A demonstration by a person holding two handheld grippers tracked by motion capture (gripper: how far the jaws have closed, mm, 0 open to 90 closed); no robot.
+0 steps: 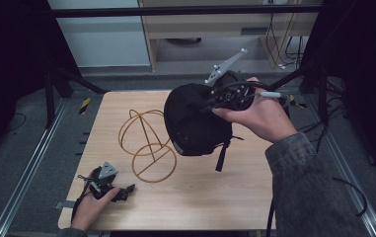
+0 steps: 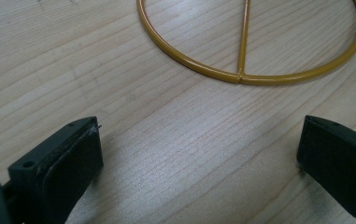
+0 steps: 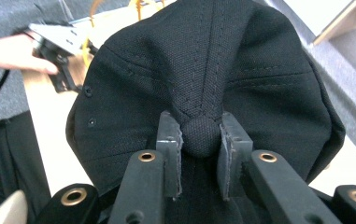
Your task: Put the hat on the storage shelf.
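Right gripper [image 3: 200, 140]: clamped on the small round button at the crown of the black cap [image 3: 203, 70], one jaw on each side of it; in the high view the right gripper [image 1: 230, 94] is held up over the far right part of the desk [image 1: 200, 197].
Black cap, place: hanging in the air from that one pinch, off the desk, just right of the wire stand [image 1: 146, 143] and a little above its dome.
Black cap, look: dark woven cloth with seams running to the button, small stitched eyelets, a strap [image 1: 221, 155] dangling from its lower edge; in the high view the open underside faces the camera.
Left gripper [image 1: 111, 185]: jaws wide apart with nothing between them, low at the near left of the desk, aimed at the stand's yellow base ring [image 2: 250, 74].
Wire stand: thin yellow wire, a round flat base with a bar across it and a domed cage above; it looks light.
Risk, grip: the button is small and rounded, so I judge it could slip out of the jaws if the cap swings.
Risk, stand: lowering the cap off-centre, or catching the strap on the wire, would likely tip or drag the stand, since nothing steadies it.
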